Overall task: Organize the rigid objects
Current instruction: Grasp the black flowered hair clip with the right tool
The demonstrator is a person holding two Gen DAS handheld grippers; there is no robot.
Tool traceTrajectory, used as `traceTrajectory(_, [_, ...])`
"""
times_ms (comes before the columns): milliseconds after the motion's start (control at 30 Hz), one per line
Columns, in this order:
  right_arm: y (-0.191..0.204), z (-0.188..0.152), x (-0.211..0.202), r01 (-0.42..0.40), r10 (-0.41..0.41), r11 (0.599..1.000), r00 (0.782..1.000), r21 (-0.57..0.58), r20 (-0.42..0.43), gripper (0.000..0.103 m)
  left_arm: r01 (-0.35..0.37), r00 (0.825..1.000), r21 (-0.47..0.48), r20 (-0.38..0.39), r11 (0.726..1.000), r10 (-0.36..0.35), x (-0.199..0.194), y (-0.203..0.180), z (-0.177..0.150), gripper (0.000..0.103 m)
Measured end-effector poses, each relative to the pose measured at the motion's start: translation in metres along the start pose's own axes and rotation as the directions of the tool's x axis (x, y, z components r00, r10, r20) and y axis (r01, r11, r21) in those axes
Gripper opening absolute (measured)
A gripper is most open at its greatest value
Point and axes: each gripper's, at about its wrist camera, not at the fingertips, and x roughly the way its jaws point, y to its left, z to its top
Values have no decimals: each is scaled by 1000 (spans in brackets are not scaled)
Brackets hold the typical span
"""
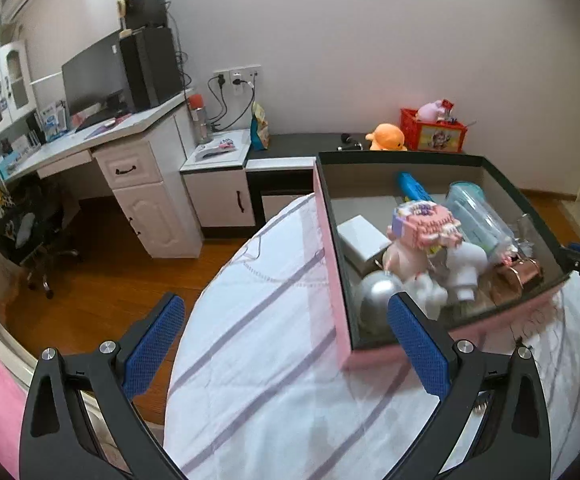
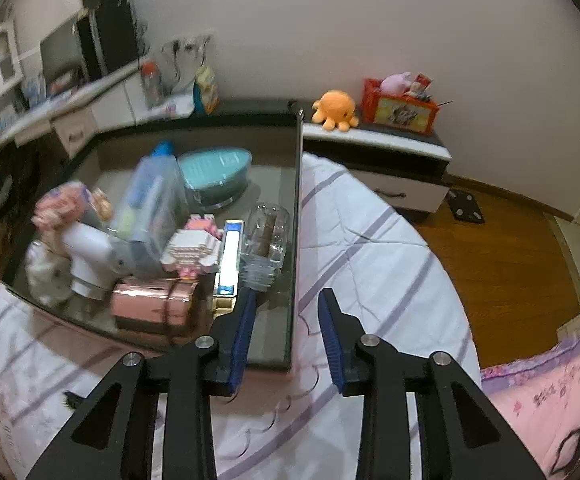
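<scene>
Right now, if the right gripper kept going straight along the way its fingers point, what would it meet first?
Most likely the right-hand wall of the storage box: the right gripper, jaws open and empty, straddles that wall, one finger inside near the clear glass jar, the other over the striped bedsheet. Depth is uncertain.

A bedroom in a home.
A bed with a striped sheet (image 1: 274,320), a white desk (image 1: 102,136) holding a monitor (image 1: 90,76), wooden floor (image 2: 501,264), and an orange plush toy (image 2: 335,111).

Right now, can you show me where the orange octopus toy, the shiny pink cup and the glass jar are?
orange octopus toy (image 2: 335,110): right wrist view, on its round head.
shiny pink cup (image 2: 146,304): right wrist view, on its side wall.
glass jar (image 2: 268,234): right wrist view, on its clear body.
</scene>
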Motion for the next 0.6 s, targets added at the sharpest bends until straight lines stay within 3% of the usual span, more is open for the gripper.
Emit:
traceTrajectory(167, [17,-32,-40,19,-23,998,997,54,71,55,38,999,-20,12,999,-37,-22,5,-28,103])
traceTrajectory(300, [48,-61,-56,-37,33,997,997,65,65,67,47,999,-5,12,999,-47,-37,5,-52,103])
traceTrajectory(467, [78,-85,-45,-87,87,988,996,127,9,68,55,998,2,13,998,-55,-54,9,-71,103])
traceTrajectory(600, [87,-84,-25,-96,105,965,994,243,-23,68,73,997,-13,21,997,-73,-60,12,-70,103])
